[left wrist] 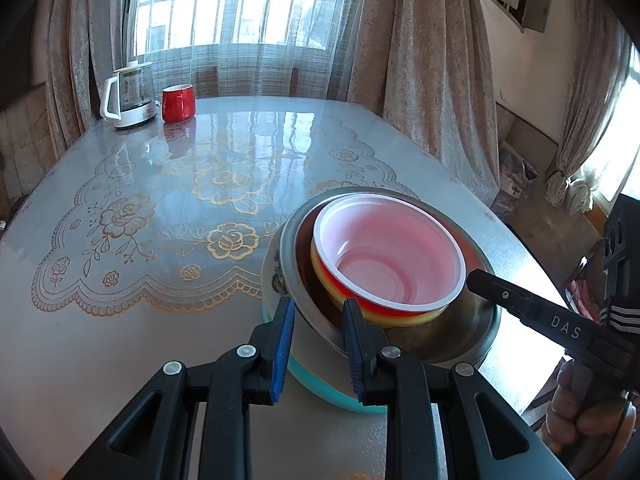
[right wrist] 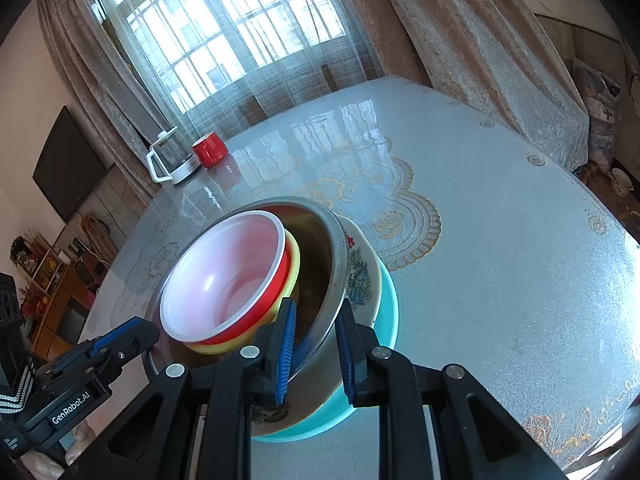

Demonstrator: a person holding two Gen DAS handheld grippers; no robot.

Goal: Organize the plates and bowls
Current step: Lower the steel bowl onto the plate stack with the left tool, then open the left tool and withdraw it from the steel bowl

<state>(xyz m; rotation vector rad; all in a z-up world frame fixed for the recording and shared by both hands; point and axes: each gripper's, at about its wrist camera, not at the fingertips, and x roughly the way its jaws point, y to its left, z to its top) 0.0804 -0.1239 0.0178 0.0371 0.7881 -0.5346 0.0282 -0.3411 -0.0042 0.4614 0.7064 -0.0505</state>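
A stack stands near the table's front edge. A teal plate (left wrist: 320,384) (right wrist: 390,312) lies at the bottom, with a patterned white plate (left wrist: 274,276) (right wrist: 360,276) on it. On top is a steel bowl (left wrist: 460,332) (right wrist: 320,248). It holds a yellow bowl (left wrist: 400,318) (right wrist: 294,264) and a red bowl (left wrist: 388,256) (right wrist: 228,276) with a white inside. My left gripper (left wrist: 318,316) (right wrist: 124,336) is shut on the steel bowl's near-left rim, one finger inside and one outside. My right gripper (right wrist: 316,336) is clamped on the opposite rim the same way. Its finger (left wrist: 476,278) reaches in from the right.
A glass kettle (left wrist: 128,96) and a red mug (left wrist: 178,102) stand at the far left of the glossy lace-patterned table (left wrist: 160,240). Curtains and a window lie behind it. The table edge runs close on the right, where a person's hand (left wrist: 580,412) holds the right gripper.
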